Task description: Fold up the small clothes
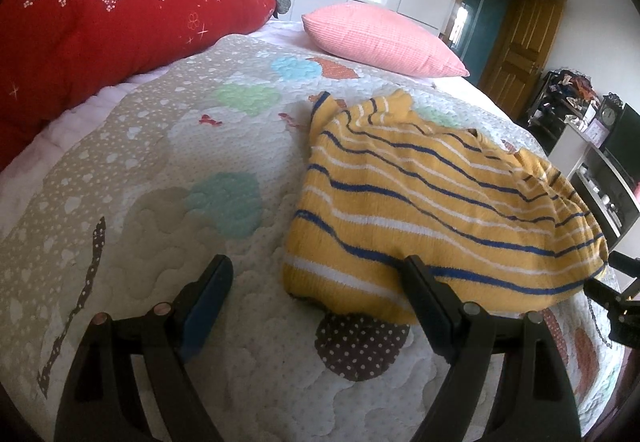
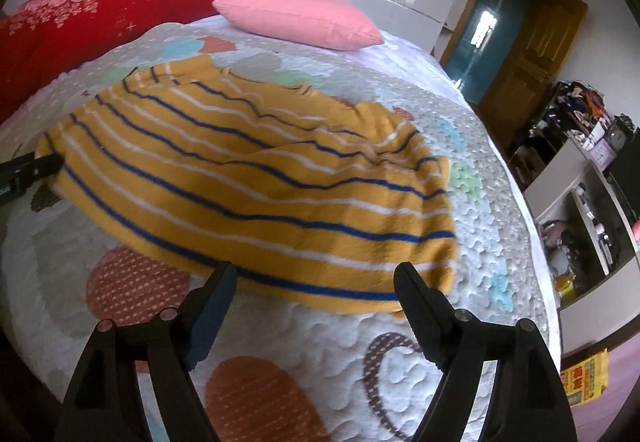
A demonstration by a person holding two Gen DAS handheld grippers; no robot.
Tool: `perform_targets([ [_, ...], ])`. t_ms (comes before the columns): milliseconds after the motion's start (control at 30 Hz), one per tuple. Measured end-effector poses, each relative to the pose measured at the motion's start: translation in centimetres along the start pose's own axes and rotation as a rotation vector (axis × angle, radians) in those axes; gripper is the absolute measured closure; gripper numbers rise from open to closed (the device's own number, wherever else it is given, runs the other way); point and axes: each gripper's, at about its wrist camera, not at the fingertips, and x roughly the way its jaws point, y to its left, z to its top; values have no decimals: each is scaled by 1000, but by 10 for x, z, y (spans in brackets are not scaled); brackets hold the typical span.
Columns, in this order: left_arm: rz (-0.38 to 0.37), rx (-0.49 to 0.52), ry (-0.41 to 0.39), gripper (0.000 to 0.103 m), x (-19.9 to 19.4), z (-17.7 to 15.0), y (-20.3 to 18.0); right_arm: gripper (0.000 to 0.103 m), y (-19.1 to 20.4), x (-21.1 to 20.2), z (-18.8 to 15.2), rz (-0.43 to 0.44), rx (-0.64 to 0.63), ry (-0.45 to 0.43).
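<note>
- My left gripper (image 1: 316,274) is spread wide and grasping nothing. Its right finger tip lies over the near hem of the shirt (image 1: 432,210), so the shirt sits ahead and right of it.
- My right gripper (image 2: 314,278) is also released, both tips at the shirt's near edge; the shirt (image 2: 256,182) spreads ahead and to its left.
- Progress, as I judge it: the shirt lies on the bed (image 1: 160,170) bunched, with one side seemingly turned in, so perhaps a first fold is made. I cannot tell for sure. Squaring it up and the remaining folds are left.
- Count: one striped yellow shirt, two grippers, one red quilt (image 1: 100,30) far ahead to the left, one pink pillow (image 1: 384,38) far ahead. I see no other small clothes on the bed within reach.
</note>
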Motion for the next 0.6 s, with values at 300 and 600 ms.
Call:
perform_targets([
  [300,-36,-61,-43,18,-14,6,17,19,29,2,6,87,1,-6],
  [600,-160,-317,14,15,-8,14,77,18,73,12,25,224,-26,2],
])
